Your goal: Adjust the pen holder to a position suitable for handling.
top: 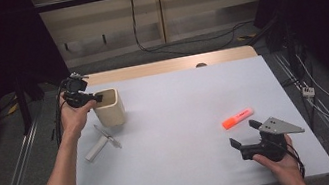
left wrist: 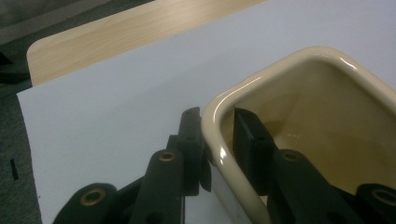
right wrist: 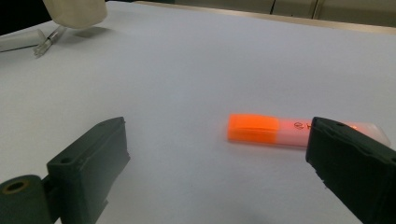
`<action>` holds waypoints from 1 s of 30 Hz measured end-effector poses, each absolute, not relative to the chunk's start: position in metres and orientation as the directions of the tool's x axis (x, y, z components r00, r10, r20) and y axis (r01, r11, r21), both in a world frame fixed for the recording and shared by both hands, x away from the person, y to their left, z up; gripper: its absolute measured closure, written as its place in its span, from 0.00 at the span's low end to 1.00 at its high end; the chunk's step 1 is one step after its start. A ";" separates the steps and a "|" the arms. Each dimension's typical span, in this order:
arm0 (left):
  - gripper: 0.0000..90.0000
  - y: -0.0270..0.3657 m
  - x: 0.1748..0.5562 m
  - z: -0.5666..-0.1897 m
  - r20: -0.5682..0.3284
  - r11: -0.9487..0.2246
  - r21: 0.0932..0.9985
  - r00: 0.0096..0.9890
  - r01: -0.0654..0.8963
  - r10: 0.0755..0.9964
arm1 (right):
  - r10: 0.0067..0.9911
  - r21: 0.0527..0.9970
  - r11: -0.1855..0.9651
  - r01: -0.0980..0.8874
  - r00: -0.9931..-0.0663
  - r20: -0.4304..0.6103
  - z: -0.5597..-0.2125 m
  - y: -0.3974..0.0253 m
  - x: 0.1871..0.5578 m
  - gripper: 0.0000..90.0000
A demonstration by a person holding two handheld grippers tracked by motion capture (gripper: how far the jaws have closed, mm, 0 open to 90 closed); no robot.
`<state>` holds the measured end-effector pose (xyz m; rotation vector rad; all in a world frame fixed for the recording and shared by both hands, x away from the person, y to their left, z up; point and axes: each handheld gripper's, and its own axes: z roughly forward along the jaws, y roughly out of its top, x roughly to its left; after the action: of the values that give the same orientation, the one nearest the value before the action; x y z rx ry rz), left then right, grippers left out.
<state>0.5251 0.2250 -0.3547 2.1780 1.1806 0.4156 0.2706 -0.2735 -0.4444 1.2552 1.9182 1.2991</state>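
The left gripper (top: 94, 98), at ten o'clock on the white table (top: 182, 120), had its jaws clamped over the rim of a cream cup (top: 109, 109), one jaw inside and one outside the wall, as the left gripper view made plain (left wrist: 205, 140). The glossy, stiff-walled cup (left wrist: 299, 116) looked empty and fairly light; its glazed surface seemed slippery, so a grip on the rim near a corner looked the safest hold, and a hard knock could chip it. Just beside the cup, toward seven o'clock, lay a white cap (top: 96, 149) and a slim clear tube (top: 107, 135), possibly pen parts, though the view was too coarse to be sure. The right gripper (top: 245, 134), at four o'clock, hung with its jaws wide apart just short of an orange highlighter (top: 238, 118) lying flat. In the right gripper view the highlighter (right wrist: 280, 130) sat between the jaws' line; light and rigid, it was best taken across its middle.
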 end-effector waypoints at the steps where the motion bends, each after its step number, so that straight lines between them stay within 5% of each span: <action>1: 0.82 0.224 0.524 -0.353 -0.021 -0.409 0.652 0.555 0.638 0.832 | 0.889 0.904 0.118 0.411 -0.449 0.088 -0.444 -0.274 0.271 0.06; 30: 0.82 0.155 0.478 -0.325 0.021 -0.501 0.689 0.677 0.523 0.736 | 0.893 0.908 0.120 0.402 -0.443 0.079 -0.441 -0.273 0.267 0.06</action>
<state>0.4778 0.1552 -0.3249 2.2209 0.9639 0.4125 0.2675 -0.2728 -0.4409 1.2501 1.9063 1.2950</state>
